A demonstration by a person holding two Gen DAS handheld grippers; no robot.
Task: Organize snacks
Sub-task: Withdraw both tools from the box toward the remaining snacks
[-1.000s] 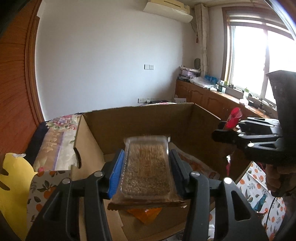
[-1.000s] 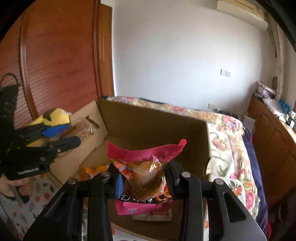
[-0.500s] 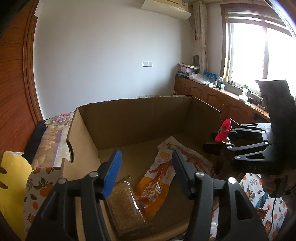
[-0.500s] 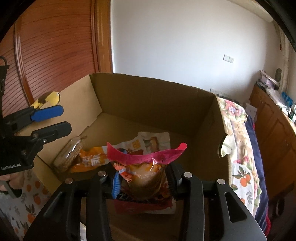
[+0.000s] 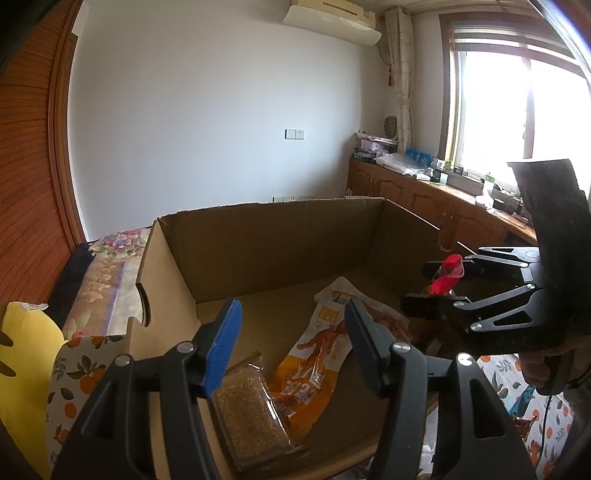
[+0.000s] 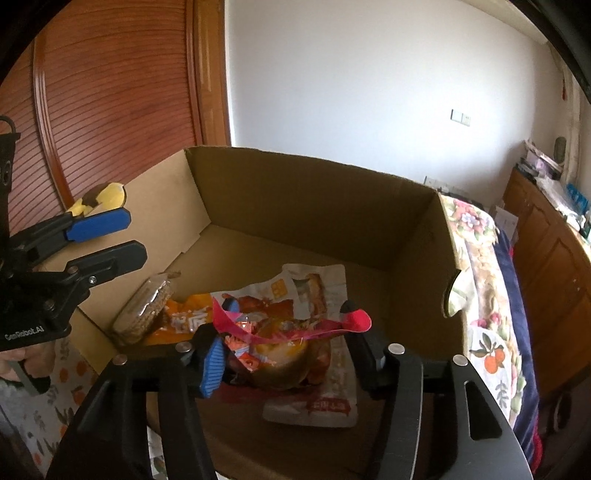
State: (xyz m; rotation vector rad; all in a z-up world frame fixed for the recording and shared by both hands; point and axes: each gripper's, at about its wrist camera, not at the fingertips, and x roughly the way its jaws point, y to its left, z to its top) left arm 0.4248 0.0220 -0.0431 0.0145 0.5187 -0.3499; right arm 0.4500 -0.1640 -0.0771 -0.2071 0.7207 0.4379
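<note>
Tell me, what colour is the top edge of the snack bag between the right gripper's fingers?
Pinkish red top edge, clearest in the right wrist view.

This is a room in a home, most likely a bedroom. The landmark is the open cardboard box [image 5: 280,236] in the middle. Just behind the box and along its sides lies bedding with a flower pattern [image 6: 476,236], and a cloth printed with oranges [image 5: 74,369] lies under the box near its front. High above the box, on the white wall, hangs an air conditioner [image 5: 332,16], and a light switch [image 5: 294,133] sits on the same wall. To the right of the box stand low wooden cabinets [image 5: 424,195] under a bright window [image 5: 517,110] with a curtain [image 5: 402,74]. To the left of the box is a reddish wooden slatted door [image 6: 122,99].
</note>
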